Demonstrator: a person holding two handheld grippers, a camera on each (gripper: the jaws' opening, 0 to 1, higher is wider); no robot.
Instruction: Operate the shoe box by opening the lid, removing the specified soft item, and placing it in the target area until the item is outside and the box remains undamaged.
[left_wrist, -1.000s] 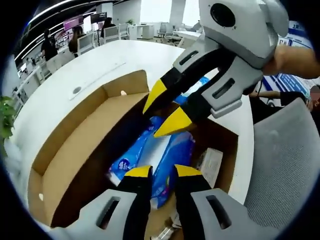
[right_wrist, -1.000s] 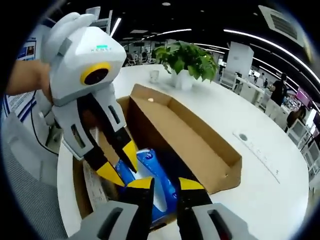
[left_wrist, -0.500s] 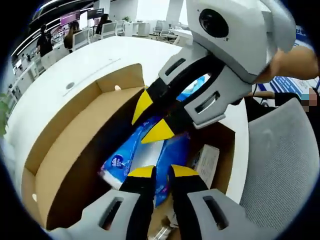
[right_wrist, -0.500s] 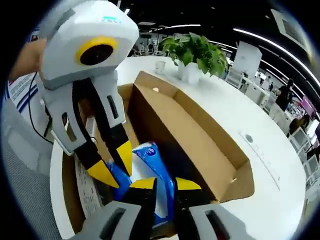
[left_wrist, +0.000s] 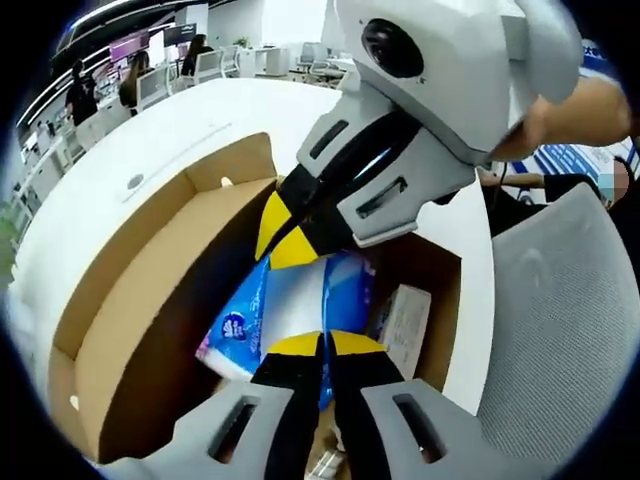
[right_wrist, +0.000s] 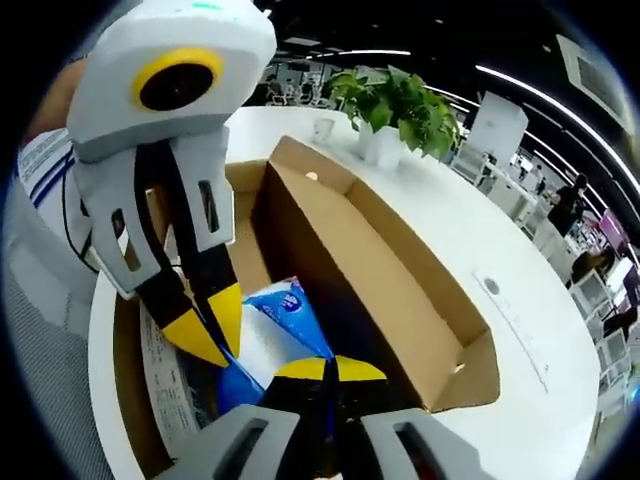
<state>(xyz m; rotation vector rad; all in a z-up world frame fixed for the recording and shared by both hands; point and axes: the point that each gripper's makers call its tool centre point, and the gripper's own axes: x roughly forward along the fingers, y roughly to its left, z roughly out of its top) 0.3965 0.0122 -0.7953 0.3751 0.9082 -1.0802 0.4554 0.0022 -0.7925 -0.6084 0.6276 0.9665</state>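
An open brown shoe box (left_wrist: 150, 280) lies on a white table, its lid flap (right_wrist: 370, 270) folded out. Inside is a soft blue and white package (left_wrist: 300, 300), and both grippers meet on it. My left gripper (left_wrist: 322, 345) has its yellow tips pressed together on the package's near edge. My right gripper (left_wrist: 285, 240) reaches in from the upper right, tips pinched on the far end. In the right gripper view, the right gripper (right_wrist: 330, 368) is shut at the edge of the package (right_wrist: 275, 320), and the left gripper (right_wrist: 207, 325) comes in from the left.
A white paper leaflet (left_wrist: 405, 325) lies in the box beside the package. A grey chair (left_wrist: 560, 320) stands close to the table edge. A potted plant (right_wrist: 395, 110) and a cup sit farther along the round white table (right_wrist: 520, 330). People sit at desks far behind.
Both grippers have gone from slightly open to shut, their tips now closed on the blue package. Both have moved lower and closer over the box.
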